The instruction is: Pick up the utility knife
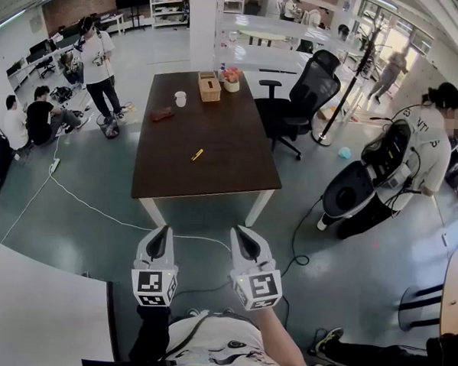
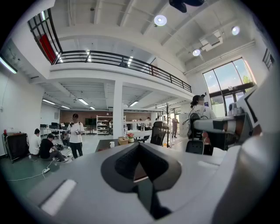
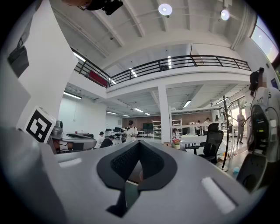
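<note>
The utility knife (image 1: 197, 154) lies flat near the middle of the dark table (image 1: 161, 184), well apart from both grippers. The left gripper (image 1: 162, 234) and right gripper (image 1: 242, 234) hang short of the table, each with jaws together and empty. Expect a light, rigid, slim body with a probably smooth casing. Grasp across the mid-handle, clear of the blade end.

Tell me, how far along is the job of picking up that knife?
Nothing looks done yet: the yellow utility knife lies untouched on the dark table. Nothing is in hand: the left gripper and right gripper are shut, empty and short of the table. Left to do: approach, open, grip, lift.
</note>
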Demonstrator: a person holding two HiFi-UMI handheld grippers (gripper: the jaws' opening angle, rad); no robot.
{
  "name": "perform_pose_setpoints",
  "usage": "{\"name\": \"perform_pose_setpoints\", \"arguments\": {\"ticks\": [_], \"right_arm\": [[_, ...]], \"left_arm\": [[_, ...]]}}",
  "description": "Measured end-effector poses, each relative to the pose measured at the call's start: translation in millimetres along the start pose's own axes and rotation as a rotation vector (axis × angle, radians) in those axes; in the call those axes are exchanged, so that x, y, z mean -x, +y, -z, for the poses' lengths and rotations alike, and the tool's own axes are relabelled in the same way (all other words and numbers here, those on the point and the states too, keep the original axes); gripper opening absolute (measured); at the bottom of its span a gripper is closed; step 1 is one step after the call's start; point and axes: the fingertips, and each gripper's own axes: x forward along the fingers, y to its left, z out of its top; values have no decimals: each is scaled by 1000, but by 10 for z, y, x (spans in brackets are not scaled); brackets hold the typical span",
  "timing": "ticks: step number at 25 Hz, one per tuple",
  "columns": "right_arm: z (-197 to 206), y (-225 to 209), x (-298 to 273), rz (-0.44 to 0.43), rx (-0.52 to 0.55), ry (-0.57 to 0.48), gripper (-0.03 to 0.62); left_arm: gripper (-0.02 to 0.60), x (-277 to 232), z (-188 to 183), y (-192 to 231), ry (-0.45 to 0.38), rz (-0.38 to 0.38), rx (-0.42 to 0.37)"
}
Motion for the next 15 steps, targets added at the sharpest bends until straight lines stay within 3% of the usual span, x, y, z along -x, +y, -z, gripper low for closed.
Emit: {"name": "perform_pose_setpoints", "arguments": {"ticks": [15], "right_arm": [[47, -63, -26, -2, -24, -8, -3]], "left_arm": [[-2, -34, 30, -13, 3, -5, 13]]}}
